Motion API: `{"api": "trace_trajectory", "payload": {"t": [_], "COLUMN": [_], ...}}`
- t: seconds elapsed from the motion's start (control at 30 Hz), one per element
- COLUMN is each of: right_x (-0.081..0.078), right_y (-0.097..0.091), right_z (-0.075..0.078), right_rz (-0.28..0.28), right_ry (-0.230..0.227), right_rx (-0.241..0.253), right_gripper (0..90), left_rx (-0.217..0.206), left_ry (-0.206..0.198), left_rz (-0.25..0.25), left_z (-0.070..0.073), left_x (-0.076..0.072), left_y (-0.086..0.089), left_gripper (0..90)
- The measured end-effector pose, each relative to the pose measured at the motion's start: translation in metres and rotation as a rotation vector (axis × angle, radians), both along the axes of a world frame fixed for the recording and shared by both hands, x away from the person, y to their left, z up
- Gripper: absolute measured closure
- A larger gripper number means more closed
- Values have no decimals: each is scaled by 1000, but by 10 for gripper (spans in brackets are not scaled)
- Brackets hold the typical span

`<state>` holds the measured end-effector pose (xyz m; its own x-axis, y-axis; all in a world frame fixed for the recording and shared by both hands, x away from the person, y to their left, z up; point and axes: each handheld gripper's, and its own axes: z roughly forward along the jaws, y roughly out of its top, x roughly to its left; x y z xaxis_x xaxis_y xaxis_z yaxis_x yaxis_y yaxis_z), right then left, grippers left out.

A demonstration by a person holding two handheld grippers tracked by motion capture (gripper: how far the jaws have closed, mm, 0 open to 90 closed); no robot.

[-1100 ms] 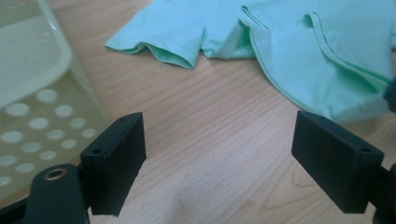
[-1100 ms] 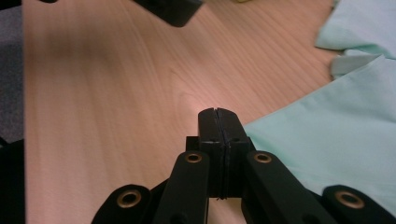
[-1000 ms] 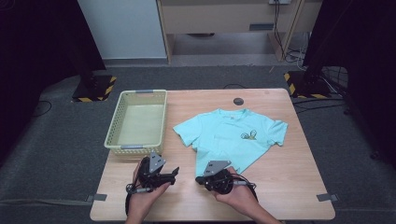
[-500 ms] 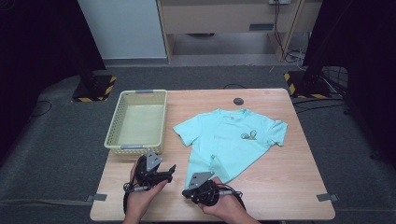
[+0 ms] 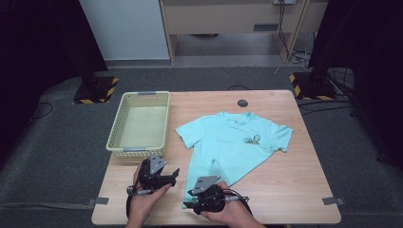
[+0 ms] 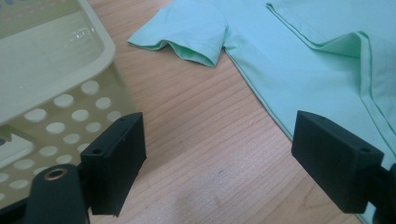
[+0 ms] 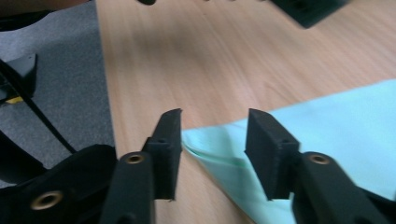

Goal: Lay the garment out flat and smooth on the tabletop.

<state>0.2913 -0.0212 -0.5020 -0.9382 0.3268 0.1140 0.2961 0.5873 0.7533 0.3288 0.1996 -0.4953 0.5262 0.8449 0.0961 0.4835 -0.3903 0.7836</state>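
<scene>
Mint-green T-shirt (image 5: 235,145) lay spread on the wooden table (image 5: 294,190), toward the middle, collar at the far edge side, hem corner reaching the near edge. Perforated basket (image 5: 140,123) sat at the far-left corner area, nothing in it.

We held the right gripper (image 7: 212,140) low at the near edge — jaws parted, straddling the shirt's near hem corner (image 7: 205,140), nothing pinched yet. In the high view it sat over that corner (image 5: 206,192). Left gripper (image 6: 215,163) hovered between the basket's near wall and the shirt's left side, jaws wide apart, holding nothing, bare wood under it.

Our read: step in hand was grabbing the hem corner, likely to start a fold. To do it well, we'd slide the lower jaw flat along the wood under the fabric, catch both layers, and close just inside the edge — too shallow and the corner slips out.

Versus a second ago: right gripper had shifted left and nearer along the near edge, onto the hem corner. Left gripper barely moved. Shirt and basket unchanged.
</scene>
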Motion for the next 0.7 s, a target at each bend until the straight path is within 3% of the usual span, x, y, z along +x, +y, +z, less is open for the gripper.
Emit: {"api": "trace_trajectory", "payload": {"t": [0.1, 0.27, 0.3, 0.47, 0.5, 0.57, 0.6, 0.67, 0.7], "right_x": [12, 31, 44, 73, 88, 97, 114, 122, 135], "right_y": [-18, -35, -43, -57, -65, -69, -77, -80, -86], "right_z": [5, 9, 8, 3, -1, -4, -10, -12, -13], "right_rz": [-57, -115, -147, -204, -236, -254, -282, -292, -310], "right_ry": [11, 10, 4, -6, -26, -24, -17, -15, -10], "right_rx": [28, 35, 18, -17, -33, -38, -47, -55, -45], "right_gripper": [447, 398, 375, 335, 334, 323, 297, 280, 273], "left_rx": [9, 18, 17, 26, 26, 27, 26, 25, 24], "left_ry": [7, 20, 24, 29, 33, 34, 35, 36, 36], "left_rz": [-7, -13, -14, -28, -28, -28, -26, -25, -24], "left_z": [-2, -6, -7, -9, -10, -10, -10, -10, -10], "left_x": [0, 1, 1, 0, 0, 0, 0, 0, 0], "left_y": [-2, -5, -6, -9, -9, -9, -9, -9, -9], "left_gripper": [171, 170, 169, 168, 167, 167, 167, 167, 167]}}
